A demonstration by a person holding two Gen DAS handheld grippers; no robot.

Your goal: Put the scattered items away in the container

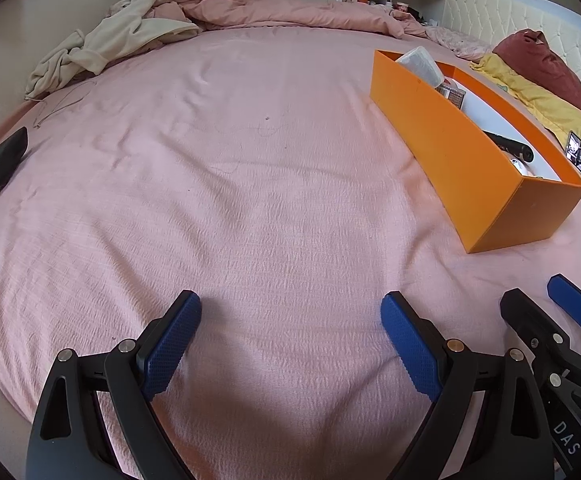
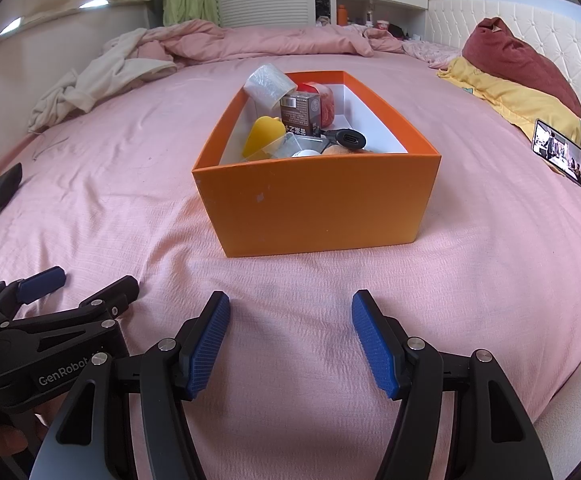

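Now both held low over the pink bed sheet (image 2: 490, 240): left hand-held gripper (image 1: 290, 344) spread wide and empty, right hand-held gripper (image 2: 290, 344) parted, nothing between its pads. Ahead of the right one, orange box (image 2: 318, 204) resting on the sheet, filled with tape roll (image 2: 268, 82), brown carton (image 2: 302, 114), yellow piece (image 2: 262, 136). Phone (image 2: 560, 154) propped near the yellow pillow (image 2: 510, 100).

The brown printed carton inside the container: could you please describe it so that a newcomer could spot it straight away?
Start at the orange box in the middle of the pink bed. Look toward its far end, where a brown carton stands upright among the contents. Unlike the yellow item on its left, the red one behind and the clear tape roll on the rim, it is a dark box with printed characters.
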